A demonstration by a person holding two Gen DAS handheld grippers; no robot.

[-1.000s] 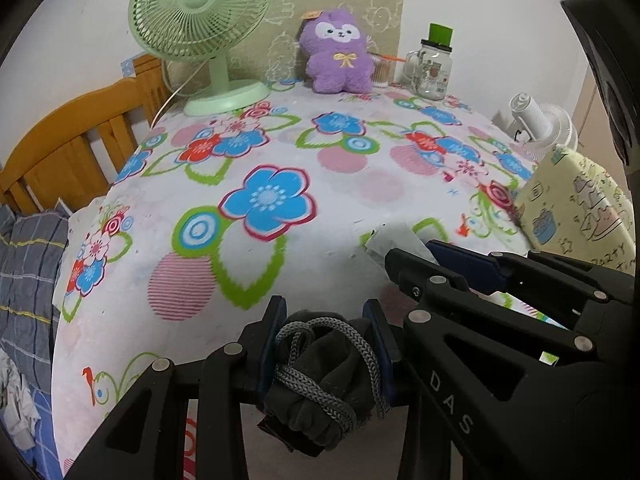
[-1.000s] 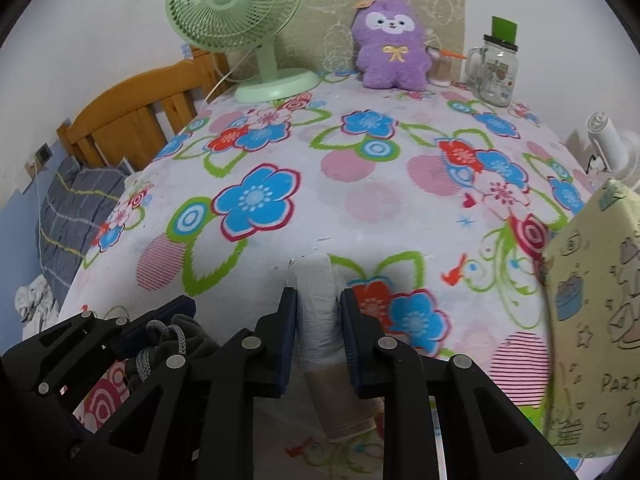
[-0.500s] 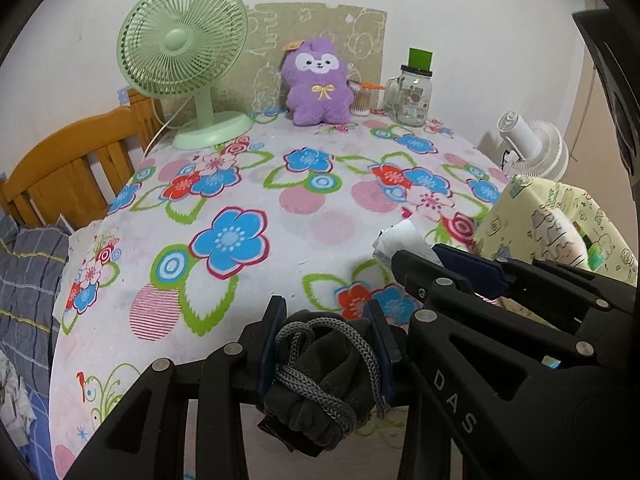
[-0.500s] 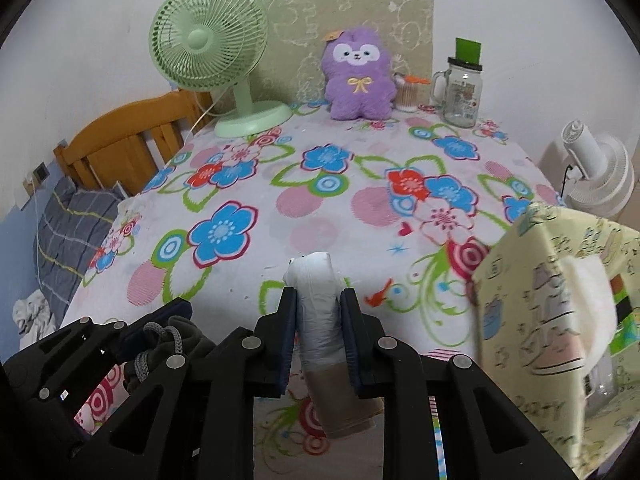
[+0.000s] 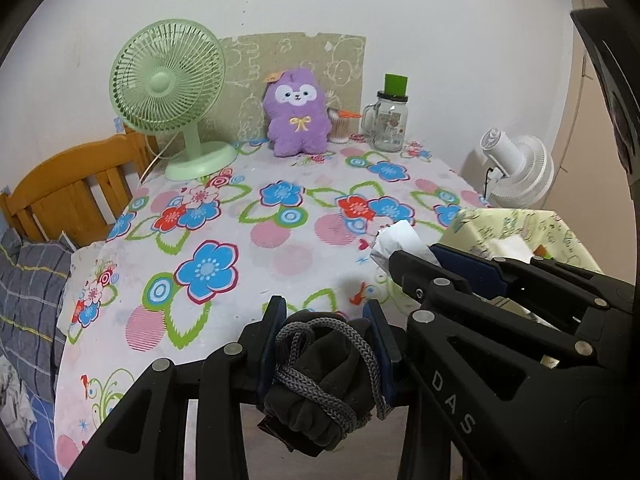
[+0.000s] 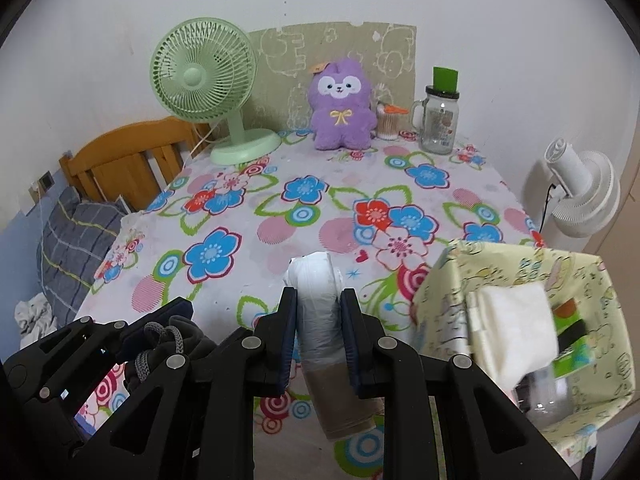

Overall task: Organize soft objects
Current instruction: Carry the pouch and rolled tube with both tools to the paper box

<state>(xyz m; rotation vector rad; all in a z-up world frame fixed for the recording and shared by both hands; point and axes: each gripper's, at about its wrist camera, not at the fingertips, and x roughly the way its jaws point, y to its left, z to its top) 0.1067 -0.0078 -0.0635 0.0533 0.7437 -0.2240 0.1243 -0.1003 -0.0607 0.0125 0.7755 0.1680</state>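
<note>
My left gripper (image 5: 326, 316) is shut on a dark grey cloth bundle with a braided cord (image 5: 320, 380), held above the near edge of the flowered table (image 5: 240, 240). My right gripper (image 6: 318, 304) is shut on a roll of white plastic bags on a brown core (image 6: 320, 320); the roll also shows in the left wrist view (image 5: 396, 240). The left gripper with its bundle (image 6: 160, 344) sits just left of the right gripper. A pale yellow patterned fabric box (image 6: 520, 280) stands open at the right, with white cloth (image 6: 516, 320) inside.
A green fan (image 6: 208, 80), a purple plush toy (image 6: 340, 108), a cotton swab jar (image 6: 388, 122) and a glass mug jar (image 6: 438, 120) stand along the far edge. A white fan (image 6: 580, 192) is beyond the right edge. A wooden bed frame (image 6: 132, 160) lies left.
Both grippers have pulled back and risen from the table with their loads still held. More of the table and the yellow box's open top has come into view.
</note>
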